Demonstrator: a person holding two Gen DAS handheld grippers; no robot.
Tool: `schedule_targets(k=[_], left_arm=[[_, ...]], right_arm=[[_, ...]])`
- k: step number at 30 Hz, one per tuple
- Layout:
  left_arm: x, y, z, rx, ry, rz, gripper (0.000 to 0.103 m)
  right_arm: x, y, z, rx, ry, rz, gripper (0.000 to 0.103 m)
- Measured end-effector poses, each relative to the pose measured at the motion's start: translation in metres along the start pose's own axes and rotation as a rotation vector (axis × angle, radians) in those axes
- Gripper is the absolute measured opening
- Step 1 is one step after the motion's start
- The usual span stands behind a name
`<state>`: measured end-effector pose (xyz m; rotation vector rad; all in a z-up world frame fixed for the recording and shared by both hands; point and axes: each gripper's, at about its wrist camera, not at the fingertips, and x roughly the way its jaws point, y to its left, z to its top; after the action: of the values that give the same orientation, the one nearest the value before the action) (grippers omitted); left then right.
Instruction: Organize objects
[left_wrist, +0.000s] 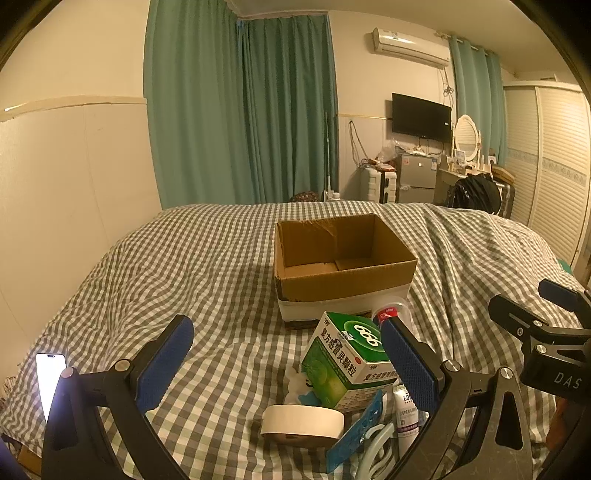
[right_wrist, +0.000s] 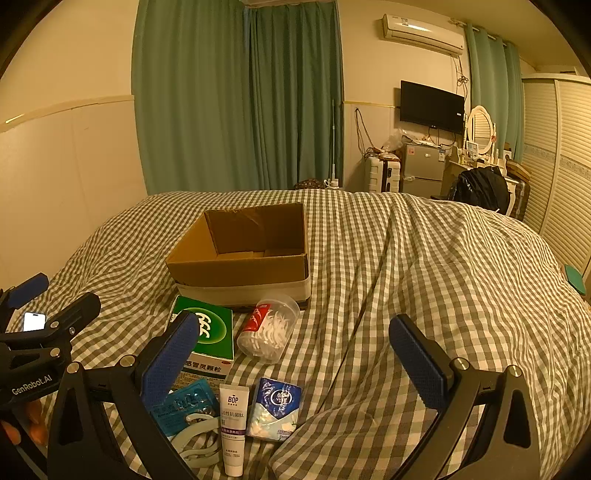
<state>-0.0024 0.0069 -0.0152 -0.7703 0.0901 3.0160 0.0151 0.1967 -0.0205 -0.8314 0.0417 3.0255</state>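
Cardboard box (right_wrist: 240, 254) sits mid-bed, looks empty. Left to right in front: tape roll (left_wrist: 302, 421) light, stiff, pinch across rim; green medicine box (right_wrist: 210, 332) rigid, grab sides; floss-pick jar (right_wrist: 269, 330) slick, rolls; tissue pack (right_wrist: 275, 408) squishy. Left gripper (left_wrist: 286, 363) and right gripper (right_wrist: 293, 360) jaws wide apart, holding nothing.

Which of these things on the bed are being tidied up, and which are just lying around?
For the job:
open brown cardboard box
green medicine carton
clear tub of floss picks
white toothpaste tube
blue tissue pack
white tape roll

Lying about:
lit phone
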Motion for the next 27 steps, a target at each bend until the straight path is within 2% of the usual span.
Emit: schedule_targets(k=[15,20,27], left_arm=[[0.0026,0.0012,0.0009,-0.010,0.002,0.015,0.103],[0.0053,-0.0022,-0.0012,0.002,0.025,0.043,0.103],[0.0074,-0.0003,-0.0069,0.008,0.051,0.045,0.103]], right_arm=[[0.0016,-0.0005,0.0011,-0.019,0.013,0.029,0.103],[-0.0024,-0.0018,0.0018,-0.011,0.016,0.046,0.103],[-0.0038,0.0031,0.0019,-0.017,0.019,0.056,0.103]])
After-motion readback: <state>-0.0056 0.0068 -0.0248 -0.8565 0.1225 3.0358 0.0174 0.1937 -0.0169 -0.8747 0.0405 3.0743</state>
